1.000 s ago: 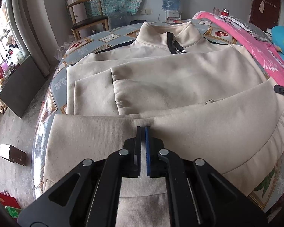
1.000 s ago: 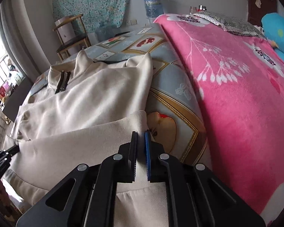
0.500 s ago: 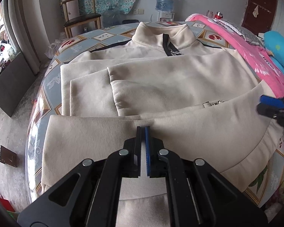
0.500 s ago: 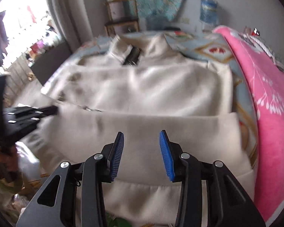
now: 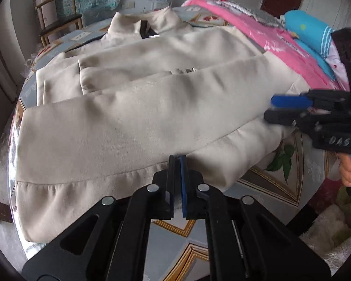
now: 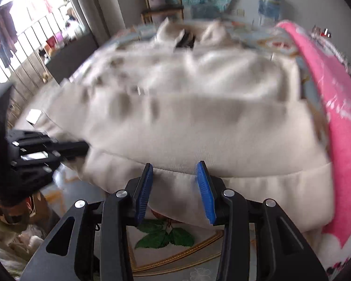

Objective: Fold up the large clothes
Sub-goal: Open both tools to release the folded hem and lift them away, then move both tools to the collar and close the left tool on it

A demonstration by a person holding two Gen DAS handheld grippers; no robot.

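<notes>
A cream zip-up jacket (image 5: 152,107) lies spread on the bed, sleeves folded over its chest and a wide flap lying across its lower part. The ribbed hem faces me. My left gripper (image 5: 177,161) is shut, its tips against the near edge of the flap. I cannot tell whether any cloth is pinched there. In the right wrist view, which is blurred, the left gripper (image 6: 82,147) touches the jacket's (image 6: 199,121) left corner. My right gripper (image 6: 174,164) stands open just in front of the hem, its pads pressing on nothing. It also shows as the right gripper (image 5: 270,109) at the jacket's right end.
The patterned bedsheet (image 5: 280,175) lies bare under both grippers. A pink blanket (image 5: 269,37) and a blue pillow (image 5: 308,30) run along the jacket's right side. A wooden chair (image 5: 58,16) and a water bottle (image 6: 269,0) stand at the far wall. A person's hand (image 5: 348,173) holds the right gripper.
The right gripper opened, let go of the jacket's right corner and swung round to face the near hem. The left gripper, still shut, drew back from over the flap to its near edge.
</notes>
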